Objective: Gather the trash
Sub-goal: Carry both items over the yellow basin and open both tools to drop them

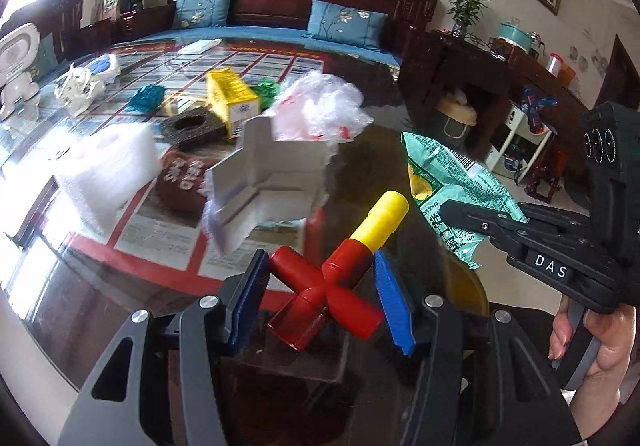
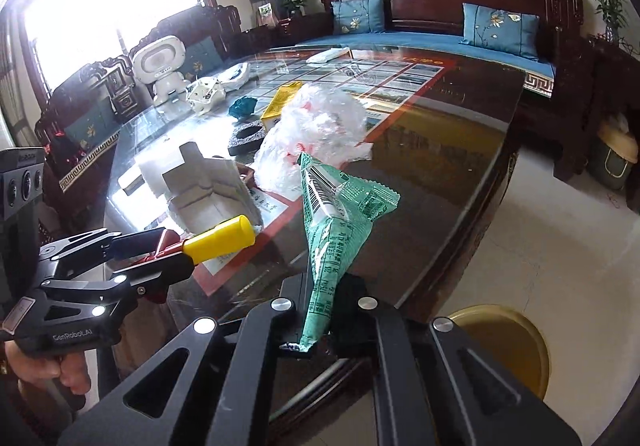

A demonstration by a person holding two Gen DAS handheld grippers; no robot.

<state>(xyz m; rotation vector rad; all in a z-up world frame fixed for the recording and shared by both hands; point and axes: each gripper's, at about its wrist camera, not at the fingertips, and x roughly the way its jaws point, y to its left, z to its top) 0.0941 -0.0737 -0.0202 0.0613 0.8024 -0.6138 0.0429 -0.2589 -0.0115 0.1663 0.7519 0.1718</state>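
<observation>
Hands hold both tools tilted down over the near edge of the glass worktop (image 1: 120, 286). The left hand-held gripper (image 1: 320, 286) pinches a red and yellow plastic connector (image 1: 336, 278) between its blue pads. The right hand-held gripper (image 2: 320, 322), jaws pressed together, clamps a green snack wrapper (image 2: 336, 214) lifted clear of the glass.

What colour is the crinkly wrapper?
Green wrapper, clearest in the right wrist view.
</observation>
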